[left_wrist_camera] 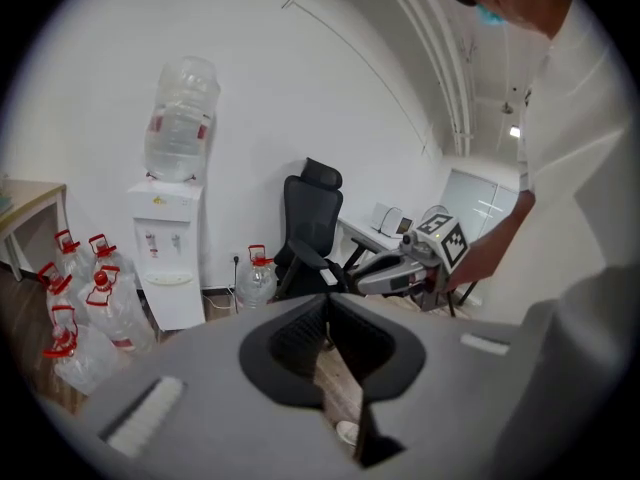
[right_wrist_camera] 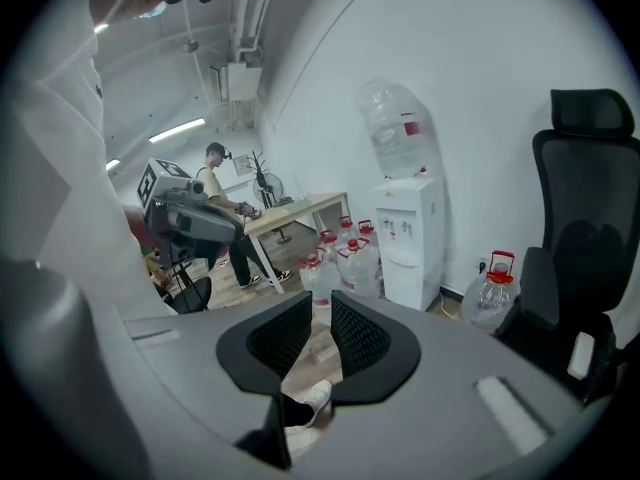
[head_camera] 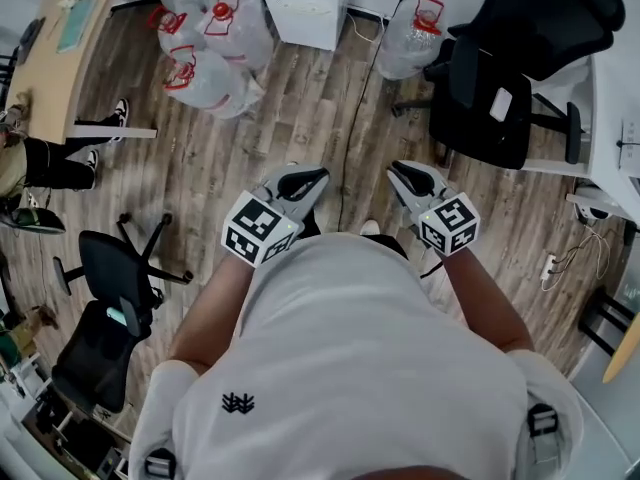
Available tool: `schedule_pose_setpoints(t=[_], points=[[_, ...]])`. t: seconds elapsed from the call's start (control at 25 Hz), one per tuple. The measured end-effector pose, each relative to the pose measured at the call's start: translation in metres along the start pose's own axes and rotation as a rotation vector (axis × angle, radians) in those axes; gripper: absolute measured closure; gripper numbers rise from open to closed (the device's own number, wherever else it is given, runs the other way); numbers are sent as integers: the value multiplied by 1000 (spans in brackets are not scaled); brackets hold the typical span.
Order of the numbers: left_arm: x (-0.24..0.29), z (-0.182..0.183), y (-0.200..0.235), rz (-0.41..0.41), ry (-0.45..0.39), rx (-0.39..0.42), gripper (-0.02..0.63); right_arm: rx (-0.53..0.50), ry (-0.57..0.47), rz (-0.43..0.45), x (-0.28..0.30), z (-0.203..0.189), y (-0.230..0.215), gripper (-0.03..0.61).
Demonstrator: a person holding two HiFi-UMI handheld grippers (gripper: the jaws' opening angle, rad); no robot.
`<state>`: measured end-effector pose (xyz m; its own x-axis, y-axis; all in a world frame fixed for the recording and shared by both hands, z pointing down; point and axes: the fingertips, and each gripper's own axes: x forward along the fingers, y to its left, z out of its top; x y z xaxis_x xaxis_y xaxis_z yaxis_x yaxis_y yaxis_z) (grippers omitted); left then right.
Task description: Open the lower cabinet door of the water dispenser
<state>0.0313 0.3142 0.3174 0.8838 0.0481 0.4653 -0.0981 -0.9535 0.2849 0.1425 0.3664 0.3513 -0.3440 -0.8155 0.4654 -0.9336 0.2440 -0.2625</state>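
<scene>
The white water dispenser (head_camera: 300,6) stands against the far wall with an upturned bottle (left_wrist_camera: 180,118) on top. Its lower cabinet door (left_wrist_camera: 178,303) is closed; the right gripper view shows that door (right_wrist_camera: 408,273) too. I hold both grippers in front of my chest, well short of the dispenser and pointing toward it. My left gripper (head_camera: 312,180) has its pads together at the tips (left_wrist_camera: 327,298) and holds nothing. On my right gripper (head_camera: 405,173) the pads stand a narrow gap apart (right_wrist_camera: 321,298), with only floor between them.
Several water jugs (head_camera: 215,43) lie on the wooden floor left of the dispenser, and one jug (head_camera: 415,33) stands to its right. A black office chair (head_camera: 510,78) is at the right. A cable (head_camera: 365,98) runs across the floor. At left: a wooden table (head_camera: 75,38), a seated person (head_camera: 50,163), another chair (head_camera: 115,288).
</scene>
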Motion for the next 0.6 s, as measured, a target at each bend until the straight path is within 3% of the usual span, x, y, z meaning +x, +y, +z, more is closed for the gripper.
schedule_pose_setpoints(t=[0.28,0.44,0.6], points=[[-21,13,106,-51,51,62,555,-34,47,-56,111,40,-26,523],[-20,15,149,-38,47,24,555,-37,85,-62,160,46,-52,508],[3,20,184,-26,64,-15,555,-44,130,-64,211,43,-107,500]])
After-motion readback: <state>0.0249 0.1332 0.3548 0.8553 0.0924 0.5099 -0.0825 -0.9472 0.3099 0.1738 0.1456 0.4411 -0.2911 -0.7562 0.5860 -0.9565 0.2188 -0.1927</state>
